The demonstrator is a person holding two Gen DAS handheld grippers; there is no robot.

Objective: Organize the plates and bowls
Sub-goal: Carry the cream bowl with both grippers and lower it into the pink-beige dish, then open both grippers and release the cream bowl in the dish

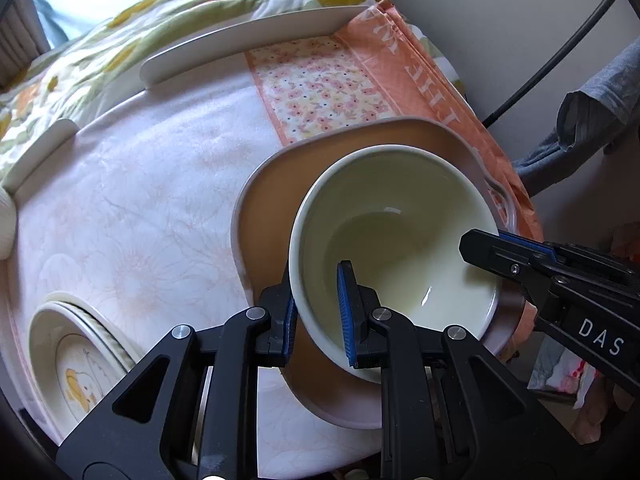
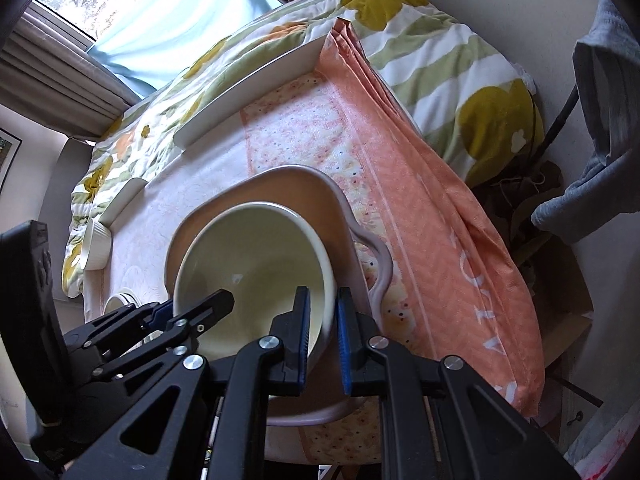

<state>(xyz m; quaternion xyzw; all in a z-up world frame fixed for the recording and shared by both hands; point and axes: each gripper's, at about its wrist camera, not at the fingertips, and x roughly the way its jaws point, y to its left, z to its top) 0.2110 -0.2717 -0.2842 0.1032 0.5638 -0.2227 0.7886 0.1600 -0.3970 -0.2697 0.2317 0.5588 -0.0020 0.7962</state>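
Cream bowl [image 1: 394, 236] sits tilted inside a pinkish handled dish [image 1: 264, 216] on the tabletop [image 1: 140, 220], near its right edge. Left tool [image 1: 318, 314] clamped on the bowl's near rim, one blue pad [image 1: 345, 312] inside, the other outside the wall. Right tool [image 2: 323, 338] clamped on the bowl's right rim the same way, wall pinched between its pads. Stacked plates [image 1: 76, 360] with a yellow figure lie at the near left, well apart. Long white plate [image 1: 256, 42] rests along the far edge, beside an orange cloth [image 1: 404, 76].
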